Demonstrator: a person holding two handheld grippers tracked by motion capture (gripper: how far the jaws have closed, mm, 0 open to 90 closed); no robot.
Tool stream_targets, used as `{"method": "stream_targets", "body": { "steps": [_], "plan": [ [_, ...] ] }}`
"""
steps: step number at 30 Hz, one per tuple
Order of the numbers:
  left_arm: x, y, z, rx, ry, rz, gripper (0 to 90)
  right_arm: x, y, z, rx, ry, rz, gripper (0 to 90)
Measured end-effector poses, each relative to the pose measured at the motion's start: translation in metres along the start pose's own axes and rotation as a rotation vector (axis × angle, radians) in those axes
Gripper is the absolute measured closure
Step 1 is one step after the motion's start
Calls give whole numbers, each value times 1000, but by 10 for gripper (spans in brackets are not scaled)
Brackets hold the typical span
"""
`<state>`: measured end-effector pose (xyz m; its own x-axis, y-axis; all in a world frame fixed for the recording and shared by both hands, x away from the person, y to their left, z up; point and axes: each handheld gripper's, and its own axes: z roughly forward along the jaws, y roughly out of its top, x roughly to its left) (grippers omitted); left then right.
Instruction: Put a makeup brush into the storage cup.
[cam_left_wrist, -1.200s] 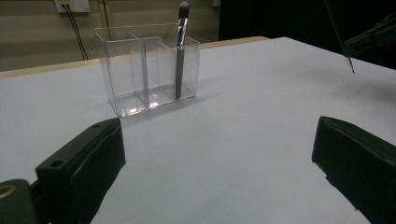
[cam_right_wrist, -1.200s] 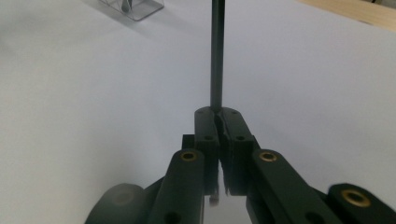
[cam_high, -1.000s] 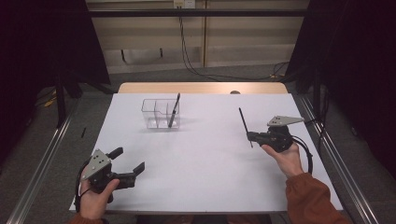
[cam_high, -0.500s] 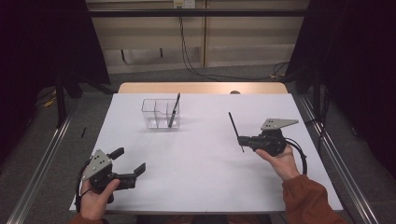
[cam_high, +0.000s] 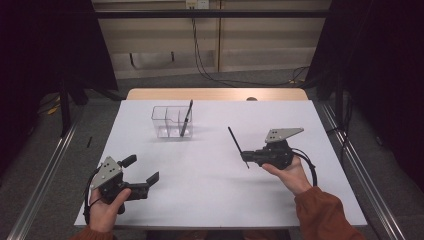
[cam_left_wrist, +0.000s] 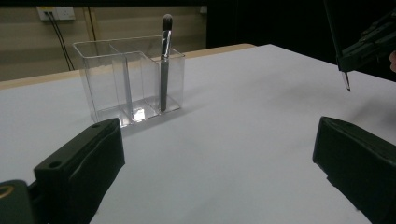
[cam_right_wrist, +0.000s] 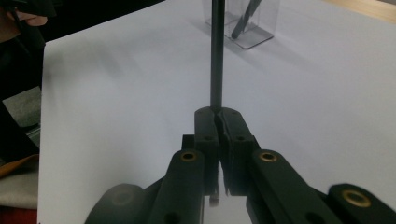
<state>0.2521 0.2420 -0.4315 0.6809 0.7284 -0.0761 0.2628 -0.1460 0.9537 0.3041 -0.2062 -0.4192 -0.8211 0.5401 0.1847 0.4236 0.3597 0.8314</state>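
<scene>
The right gripper (cam_high: 246, 158) is held above the white table (cam_high: 210, 200), its jaws pressed together on a thin black stick (cam_high: 237, 145), a brush or pen handle. In the right gripper view the stick (cam_right_wrist: 216, 56) rises straight out from between the jaws, plain, dark and slender; its far end is cut off at the frame's top. A short tip pokes out below the jaws. Ahead of this gripper, well apart, stands a clear plastic organiser (cam_high: 171, 121) with three compartments. A grey makeup brush (cam_left_wrist: 164, 60) with a dark bristle head leans upright in its end compartment. The left gripper (cam_high: 141, 170), near the person, has its jaws spread wide and holds nothing.
</scene>
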Motion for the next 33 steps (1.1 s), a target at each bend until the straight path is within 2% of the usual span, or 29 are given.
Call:
{"method": "stream_targets", "body": {
  "steps": [3, 5, 11, 20, 25, 33],
  "plan": [
    [-2, 2, 2, 1, -10, 8, 21, 4, 2, 7, 18, 24, -14, 869],
    [-2, 6, 3, -5, -2, 16, 21, 6, 3, 10, 24, 35, -20, 869],
    [-5, 13, 9, 14, -4, 43, 21, 9, 10, 15, 39, 69, -40, 869],
    [-15, 19, 20, 23, -57, 74, 21, 13, 17, 20, 77, 94, -70, 869],
    [-19, 20, 26, 35, -76, 81, 21, 13, 20, 20, 141, 90, -96, 868],
    [-24, 26, 30, 48, -104, 102, 21, 15, 33, 20, 269, 96, -172, 869]
  ]
}}
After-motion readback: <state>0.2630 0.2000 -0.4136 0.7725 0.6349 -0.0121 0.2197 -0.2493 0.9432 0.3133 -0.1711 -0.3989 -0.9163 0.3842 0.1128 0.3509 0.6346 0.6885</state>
